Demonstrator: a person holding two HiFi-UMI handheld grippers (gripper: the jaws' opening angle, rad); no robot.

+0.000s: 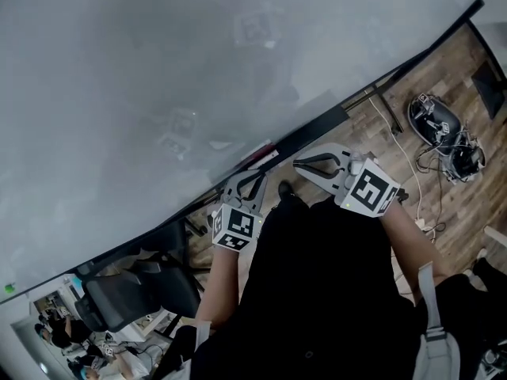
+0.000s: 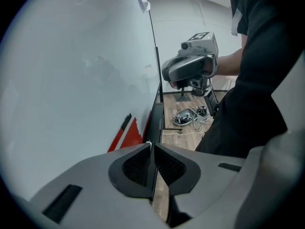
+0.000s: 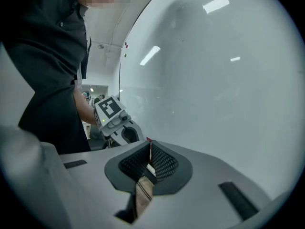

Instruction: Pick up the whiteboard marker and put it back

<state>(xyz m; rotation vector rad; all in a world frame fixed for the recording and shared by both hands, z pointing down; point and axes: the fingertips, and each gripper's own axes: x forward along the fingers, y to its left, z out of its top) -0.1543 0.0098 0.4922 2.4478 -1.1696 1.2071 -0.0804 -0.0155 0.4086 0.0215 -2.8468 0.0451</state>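
- Red-and-white marker (image 1: 261,156) lies on the ledge under the whiteboard (image 1: 158,70), not yet picked up.
- Left gripper (image 1: 255,177) and right gripper (image 1: 300,165) hover just beside it, jaws pressed together and empty, probably poised to reach in.

Marker (image 1: 262,155): white w/ red, prob. lying along whiteboard ledge (image 1: 317,127).

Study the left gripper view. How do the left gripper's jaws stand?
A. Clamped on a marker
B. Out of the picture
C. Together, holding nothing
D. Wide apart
C: the left gripper shows its jaws pressed together along one thin seam, with nothing held between them.
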